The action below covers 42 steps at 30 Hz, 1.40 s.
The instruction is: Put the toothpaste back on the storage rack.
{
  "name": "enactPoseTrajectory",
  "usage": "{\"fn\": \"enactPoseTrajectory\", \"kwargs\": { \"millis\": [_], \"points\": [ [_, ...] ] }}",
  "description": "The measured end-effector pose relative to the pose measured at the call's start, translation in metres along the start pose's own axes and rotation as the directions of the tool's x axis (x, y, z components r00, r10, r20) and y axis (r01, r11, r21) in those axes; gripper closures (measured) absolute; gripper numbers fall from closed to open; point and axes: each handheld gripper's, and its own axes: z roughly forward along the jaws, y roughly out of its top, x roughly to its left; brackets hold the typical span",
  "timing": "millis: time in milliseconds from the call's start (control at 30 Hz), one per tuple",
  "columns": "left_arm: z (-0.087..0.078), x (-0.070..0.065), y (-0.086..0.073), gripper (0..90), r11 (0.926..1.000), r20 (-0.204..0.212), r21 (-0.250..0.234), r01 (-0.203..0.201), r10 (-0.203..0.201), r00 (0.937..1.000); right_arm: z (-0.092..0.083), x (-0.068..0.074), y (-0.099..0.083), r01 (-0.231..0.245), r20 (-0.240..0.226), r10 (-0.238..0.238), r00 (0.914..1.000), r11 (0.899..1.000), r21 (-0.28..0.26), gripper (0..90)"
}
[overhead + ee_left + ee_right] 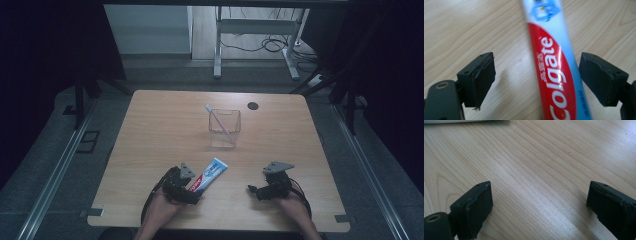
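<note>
Here, the left gripper (536, 75) is spread wide around the toothpaste tube (554, 72), not squeezing it. Lower right, the right gripper (539, 202) gapes wide over bare table (536, 157).

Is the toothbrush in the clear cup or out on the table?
In. The toothbrush leans inside the clear cup, head poking above the rim, while the toothpaste lies flat on the table.

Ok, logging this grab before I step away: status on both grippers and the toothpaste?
Left gripper open, straddling toothpaste tube, pads not touching. Right gripper open over bare table. Tube flat on table; nothing in the way.
</note>
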Motion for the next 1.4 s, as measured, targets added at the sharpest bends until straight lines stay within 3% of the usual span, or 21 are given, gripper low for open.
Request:
{"fn": "enactPoseTrajectory", "kwargs": {
  "millis": [267, 433, 567, 667, 867, 967, 1000, 1033, 1067, 1100, 1167, 1200, 1300, 1333, 1400],
  "points": [
    [-0.008, 0.016, -0.004, 17.1, 1.0, -0.026, 0.008, 0.005, -0.004, 0.9997, 0.0, 0.0, 0.0, 0.001, 0.001, -0.001, 1.0, 1.0, -0.002, 6.2],
    [-0.009, 0.02, 0.003, 20.2, 0.9997, 0.013, 0.013, -0.02, 0.02, 0.9997, 0.0, 0.0, 0.0, 0.001, 0.001, -0.001, 1.0, 1.0, -0.002, 6.2],
    [-0.005, 0.023, 0.013, 20.1, 0.9974, 0.072, 0.051, -0.052, 0.048, 0.9962, 0.0, 0.0, 0.0, 0.001, 0.001, -0.001, 1.0, 1.0, -0.002, 6.2],
    [-0.001, 0.02, 0.021, 19.2, 0.9929, 0.092, 0.092, -0.076, 0.067, 0.9935, 0.0, 0.0, 0.0, 0.001, 0.001, -0.001, 1.0, 1.0, -0.002, 6.2],
    [0.011, 0.01, 0.038, 20.5, 0.9681, 0.126, 0.2, -0.151, 0.128, 0.9838, 0.0, 0.0, 0.0, 0.001, 0.0, -0.001, 1.0, 1.0, -0.002, 6.2],
    [0.016, 0.006, 0.047, 26.4, 0.9461, 0.134, 0.251, -0.205, 0.176, 0.9753, 0.0, 0.0, 0.0, 0.001, 0.0, -0.001, 1.0, 1.0, -0.002, 6.2],
    [0.016, 0.006, 0.047, 29.4, 0.9461, 0.134, 0.251, -0.205, 0.176, 0.9753, 0.0, 0.0, 0.0, 0.001, 0.0, -0.001, 1.0, 1.0, -0.002, 6.2],
    [0.018, 0.004, 0.052, 32.5, 0.9294, 0.148, 0.286, -0.234, 0.198, 0.969, 0.0, 0.0, 0.0, 0.001, 0.0, -0.001, 1.0, 1.0, -0.002, 6.2],
    [0.019, 0.004, 0.055, 33.7, 0.9231, 0.154, 0.298, -0.244, 0.205, 0.9664, 0.0, 0.0, 0.0, 0.001, 0.0, -0.001, 1.0, 1.0, -0.002, 6.2],
    [0.019, 0.004, 0.055, 35.6, 0.9231, 0.154, 0.298, -0.244, 0.205, 0.9664, 0.0, 0.0, 0.0, 0.001, 0.0, -0.001, 1.0, 1.0, -0.002, 6.2],
    [0.022, 0.003, 0.061, 39.4, 0.9013, 0.184, 0.332, -0.278, 0.228, 0.9562, 0.0, 0.0, 0.0, 0.001, 0.0, -0.001, 1.0, 1.0, -0.002, 6.2],
    [0.022, 0.003, 0.061, 41.3, 0.9013, 0.184, 0.332, -0.278, 0.228, 0.9562, 0.0, 0.0, 0.0, 0.001, 0.0, -0.001, 1.0, 1.0, -0.002, 6.2],
    [0.025, 0.004, 0.068, 42.9, 0.8816, 0.203, 0.364, -0.301, 0.24, 0.9492, 0.0, 0.0, 0.0, 0.002, -0.001, -0.002, 1.0, 1.0, -0.002, 6.2],
    [0.025, 0.004, 0.068, 43.3, 0.8816, 0.203, 0.364, -0.301, 0.24, 0.9492, 0.0, 0.0, 0.0, 0.002, 0.0, -0.002, 1.0, 1.0, -0.002, 6.2],
    [0.029, 0.004, 0.071, 45.5, 0.8732, 0.217, 0.375, -0.312, 0.244, 0.9451, 0.0, 0.0, 0.0, 0.003, -0.001, -0.003, 1.0, 1.0, -0.001, 6.2]
  ]
}}
